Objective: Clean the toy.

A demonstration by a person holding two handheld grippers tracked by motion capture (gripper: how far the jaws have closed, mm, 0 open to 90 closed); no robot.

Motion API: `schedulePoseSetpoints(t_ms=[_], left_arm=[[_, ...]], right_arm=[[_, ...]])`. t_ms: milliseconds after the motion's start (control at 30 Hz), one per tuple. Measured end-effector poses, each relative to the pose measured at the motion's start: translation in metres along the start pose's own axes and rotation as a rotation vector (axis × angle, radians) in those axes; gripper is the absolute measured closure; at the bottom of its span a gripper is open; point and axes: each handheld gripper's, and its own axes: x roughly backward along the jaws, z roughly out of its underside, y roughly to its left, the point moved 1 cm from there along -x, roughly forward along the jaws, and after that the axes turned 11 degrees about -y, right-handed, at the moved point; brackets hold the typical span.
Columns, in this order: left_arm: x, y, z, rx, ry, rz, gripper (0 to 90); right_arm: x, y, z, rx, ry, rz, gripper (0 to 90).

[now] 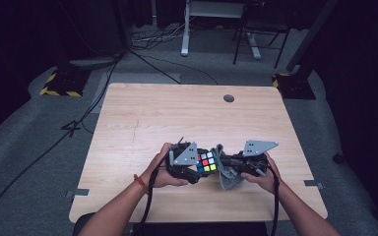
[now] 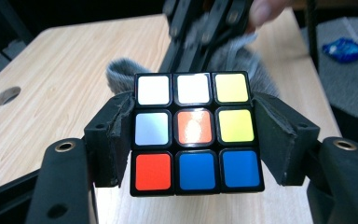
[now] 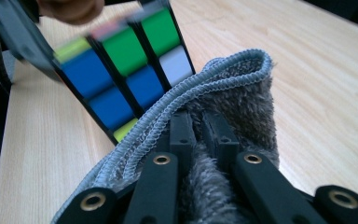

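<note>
Still scrambled cube (image 2: pixel 197 132), grey cloth (image 3: pixel 235 100) alongside.

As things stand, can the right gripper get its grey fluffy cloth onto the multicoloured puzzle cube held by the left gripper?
Probably yes. The right gripper is shut on the grey fluffy cloth, whose edge already lies beside the multicoloured puzzle cube; nothing sits between them, and the left gripper covers just two opposite sides.

Light wooden table (image 1: pixel 142 118), round cable hole (image 1: pixel 229 98) near far edge
</note>
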Motion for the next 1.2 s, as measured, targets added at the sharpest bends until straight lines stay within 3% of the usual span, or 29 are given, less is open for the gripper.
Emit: schedulePoseSetpoints(t_ms=[67, 200, 367, 533, 733, 833, 1000, 1200], left_arm=[[0.002, 0.002, -0.001, 0.012, -0.014, 0.001, 34.3], [0.005, 0.003, -0.002, 0.008, -0.019, -0.009, 34.3], [0.004, 0.007, 0.004, 0.000, 0.022, -0.023, 34.4], [0.006, 0.015, 0.012, 0.013, 0.056, -0.060, 34.3], [0.010, 0.027, 0.025, 0.045, 0.088, -0.093, 34.3], [0.010, 0.033, 0.037, 0.058, 0.140, -0.106, 34.3], [0.010, 0.043, 0.057, 0.112, 0.206, -0.117, 34.3], [0.010, 0.053, 0.075, 0.202, 0.209, -0.111, 34.3]], right_arm=[[-0.003, 0.000, 0.003, 0.004, 0.036, -0.007, 83.9], [-0.010, 0.003, 0.008, -0.006, 0.059, -0.041, 83.9], [-0.012, 0.005, 0.007, 0.000, 0.074, -0.063, 83.9], [-0.001, -0.006, 0.006, -0.015, 0.066, -0.010, 83.8], [0.007, -0.021, 0.010, 0.004, 0.085, 0.083, 83.4], [0.012, -0.029, 0.014, 0.001, 0.097, 0.126, 83.3], [0.017, -0.044, 0.022, 0.000, 0.116, 0.186, 82.8], [0.019, -0.059, 0.036, -0.047, 0.117, 0.201, 82.1]])
